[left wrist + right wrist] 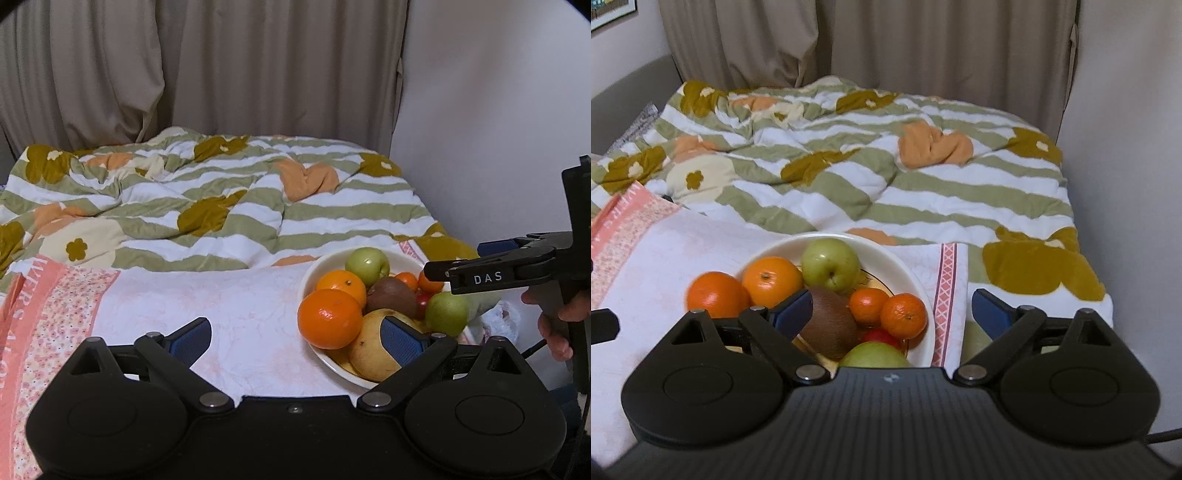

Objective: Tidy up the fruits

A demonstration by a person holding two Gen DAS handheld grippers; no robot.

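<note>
Now both grippers, left (pixel 295 341) & right (pixel 892 312), jaws wide apart, empty, over fruit bowl (pixel 923 280).

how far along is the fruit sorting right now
Nearly done, it seems. The white bowl already holds oranges, green apples, a kiwi and small tangerines. Nothing is in hand: the right gripper and left gripper are both open and empty. Possibly left: something pale green lies outside the bowl by the right fingers, too hidden to identify.

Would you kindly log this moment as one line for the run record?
left claw: open, empty | right claw: open, empty, above bowl | fruit: kiwi, oranges, apples in bowl
</note>
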